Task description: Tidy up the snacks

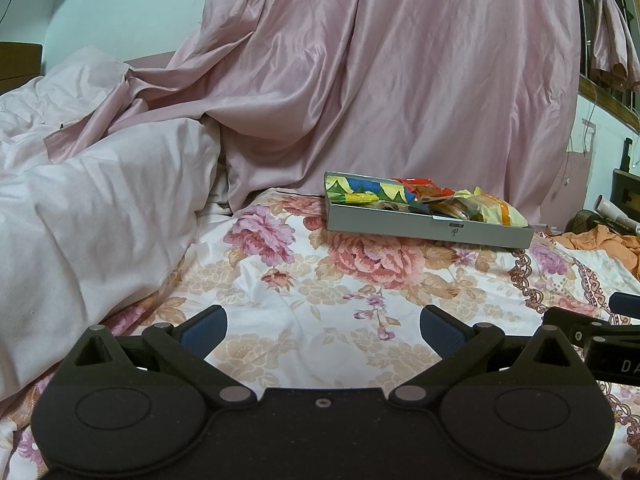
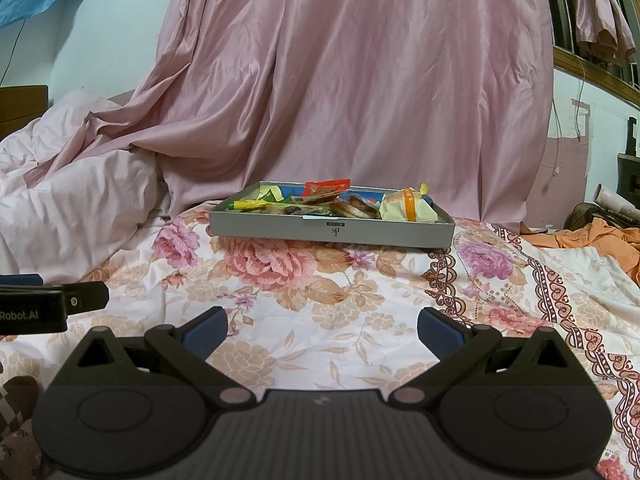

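Observation:
A shallow grey box [image 1: 400, 227] [image 2: 280, 231] sits on the floral bedsheet, holding several snack packets: a pale yellow packet with an orange band [image 1: 494, 210] [image 2: 408, 207], a red packet [image 1: 420, 189] [image 2: 324, 189], a yellow-green stick [image 1: 358, 199] [image 2: 252, 204]. My left gripper [image 1: 323, 330] is open and empty, low over the sheet, well short of the box. My right gripper [image 2: 322, 330] is open and empty, also short of the box. Each gripper shows at the edge of the other's view.
A pink satin curtain [image 2: 352, 80] hangs behind the box. A rumpled pale pink duvet [image 1: 92, 208] lies at the left. Orange cloth [image 2: 592, 240] and clutter lie at the right edge of the bed. The floral sheet [image 2: 320, 292] lies between grippers and box.

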### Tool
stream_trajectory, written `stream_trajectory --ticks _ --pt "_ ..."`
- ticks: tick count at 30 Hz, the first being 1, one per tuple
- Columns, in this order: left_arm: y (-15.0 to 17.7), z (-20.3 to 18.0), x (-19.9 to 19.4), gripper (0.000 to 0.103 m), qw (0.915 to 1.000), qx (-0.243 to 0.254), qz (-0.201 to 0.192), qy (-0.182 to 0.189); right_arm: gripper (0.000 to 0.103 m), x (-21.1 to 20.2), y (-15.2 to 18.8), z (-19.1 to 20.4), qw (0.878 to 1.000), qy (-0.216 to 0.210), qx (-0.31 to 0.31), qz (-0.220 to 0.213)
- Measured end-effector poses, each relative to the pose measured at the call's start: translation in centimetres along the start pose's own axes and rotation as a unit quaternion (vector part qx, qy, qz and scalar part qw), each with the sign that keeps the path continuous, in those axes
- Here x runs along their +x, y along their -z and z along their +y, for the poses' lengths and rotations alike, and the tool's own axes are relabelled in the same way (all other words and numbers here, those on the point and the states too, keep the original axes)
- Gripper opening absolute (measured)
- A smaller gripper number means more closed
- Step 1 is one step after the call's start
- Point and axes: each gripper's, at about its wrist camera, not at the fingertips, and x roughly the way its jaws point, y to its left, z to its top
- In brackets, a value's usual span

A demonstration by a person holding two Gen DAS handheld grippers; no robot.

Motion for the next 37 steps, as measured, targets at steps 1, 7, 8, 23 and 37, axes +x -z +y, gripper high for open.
stream_trajectory --ticks 1,7,8,23,37 --pt "0.0 0.0 0.0 0.102 1.0000 0.000 0.000 0.000 0.103 0.0 0.0 0.0 1.000 0.000 0.000 0.000" --pt "0.0 0.0 0.1 0.102 1.0000 0.000 0.000 0.000 0.103 0.0 0.0 0.1 1.000 0.001 0.000 0.000" --pt "0.0 0.0 0.0 0.102 1.0000 0.000 0.000 0.000 0.103 0.0 0.0 0.1 1.000 0.001 0.000 0.000" --pt "-1.1 -0.7 -0.1 0.102 0.9982 0.030 0.001 -0.052 0.103 -0.1 0.1 0.2 1.000 0.002 -0.001 0.003" --pt "-0.9 -1.1 -0.2 0.102 0.9983 0.035 -0.001 -0.046 0.103 0.0 0.4 0.3 1.000 0.000 -0.006 0.009"
